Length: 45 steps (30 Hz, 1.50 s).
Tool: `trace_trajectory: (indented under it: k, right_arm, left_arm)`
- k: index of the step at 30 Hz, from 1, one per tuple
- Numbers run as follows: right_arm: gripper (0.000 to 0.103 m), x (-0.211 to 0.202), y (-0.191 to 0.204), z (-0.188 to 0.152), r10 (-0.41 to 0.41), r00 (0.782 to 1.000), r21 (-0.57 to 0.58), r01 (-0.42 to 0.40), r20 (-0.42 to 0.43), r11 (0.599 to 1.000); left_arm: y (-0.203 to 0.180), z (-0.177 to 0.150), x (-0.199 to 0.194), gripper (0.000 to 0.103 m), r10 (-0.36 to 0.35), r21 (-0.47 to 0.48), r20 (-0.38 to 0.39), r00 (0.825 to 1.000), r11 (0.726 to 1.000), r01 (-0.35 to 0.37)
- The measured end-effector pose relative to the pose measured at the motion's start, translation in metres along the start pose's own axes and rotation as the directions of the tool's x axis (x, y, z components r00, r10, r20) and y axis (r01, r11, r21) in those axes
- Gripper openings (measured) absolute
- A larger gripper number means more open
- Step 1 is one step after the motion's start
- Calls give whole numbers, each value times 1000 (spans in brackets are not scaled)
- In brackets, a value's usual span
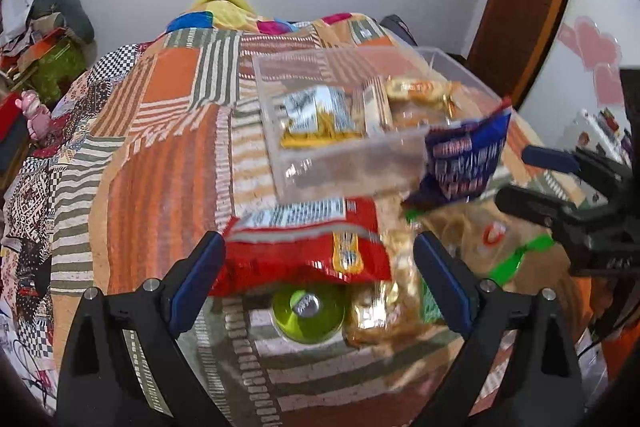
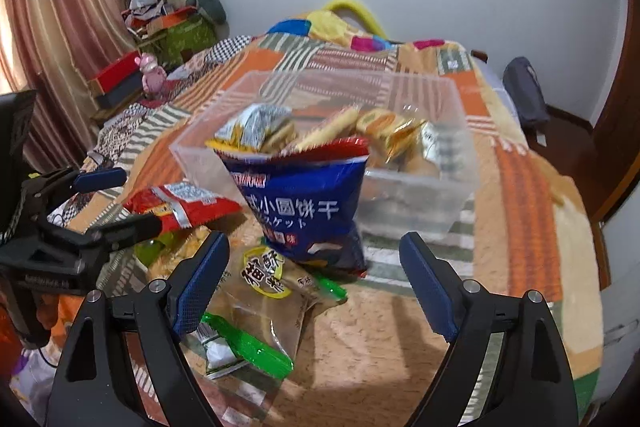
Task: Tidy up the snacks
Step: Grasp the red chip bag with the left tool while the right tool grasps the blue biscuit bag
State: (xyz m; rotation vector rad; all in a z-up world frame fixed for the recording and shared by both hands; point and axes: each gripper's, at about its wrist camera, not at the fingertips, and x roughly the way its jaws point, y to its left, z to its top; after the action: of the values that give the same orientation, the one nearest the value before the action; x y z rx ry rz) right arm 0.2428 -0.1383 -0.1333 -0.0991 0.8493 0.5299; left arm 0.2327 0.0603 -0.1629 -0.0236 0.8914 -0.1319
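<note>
Blue-padded fingers [image 2: 202, 281] of our right gripper [image 2: 316, 283] stand spread wide and empty, a clear packet with green ends [image 2: 256, 311] lying between them. Just beyond it the blue biscuit bag [image 2: 300, 199] leans against the near wall of the clear plastic bin [image 2: 420, 187], which already holds several small wrapped snacks. Our left gripper [image 1: 320, 279] is likewise open and holds nothing; a red snack packet [image 1: 308, 247] lies between its pads on the patchwork quilt [image 1: 160, 147], in front of the bin, with a green-lidded can [image 1: 308, 311] and a gold-wrapped packet [image 1: 384, 303] nearer the camera. We judge the next pick best made by closing squarely across a packet's flat middle, then lifting high enough to clear the bin's rim before release.
</note>
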Motion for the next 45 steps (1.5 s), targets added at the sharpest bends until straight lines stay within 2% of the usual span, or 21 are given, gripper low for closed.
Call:
trace_trajectory:
  k: [4,8,13,19,22,24,26,27,29,33,39,41,45]
  right_arm:
    - [85,8,1,-4,11,1000,8,-11,-17,1000]
    - [88,14,1,-2,21,999,27,-20,-30,999]
    - [88,27,2,1,29,998,52,-26,-54,998]
    - [88,39,4,1,22,998,72,-17,-64,997]
    - [87,42,1,0,47,997,101,-40,-69,994]
    - [80,40,-1,0,50,997,110,-43,-58,993]
    - [74,38,-3,0,55,997,116,-49,-50,992]
    - [70,38,-4,0,65,997,121,-59,-49,991]
    - [65,35,-5,-2,82,996,129,-76,-46,989]
    - [57,33,-3,-3,85,996,116,-80,-41,990]
    - [54,22,-4,-3,73,997,112,-71,-19,991]
    - [54,16,-6,-3,77,997,115,-75,-11,990]
    - [54,3,-9,-2,72,997,114,-73,10,991]
  left_arm:
    - [-3,-13,8,97,0,36,-24,1000,999,1]
    - [1,-17,22,97,37,44,-53,998,998,-34]
    - [14,-11,25,97,53,13,-26,998,999,-53]
    - [15,-12,29,96,47,44,5,999,998,-47]
    - [17,-14,28,90,29,36,15,999,999,-30]
    - [18,-15,27,79,15,26,13,1000,1000,-16]
    - [19,-16,27,73,23,21,16,1000,999,-24]
    - [19,-17,26,63,42,24,16,999,999,-42]
    - [20,-18,26,55,73,32,11,997,997,-73]
    - [25,-20,21,46,60,17,18,998,998,-60]
    - [29,-19,9,31,40,-11,27,999,999,-40]
    - [30,-20,2,31,34,-22,38,999,999,-33]
    - [26,-21,-14,27,69,-12,71,995,998,-68]
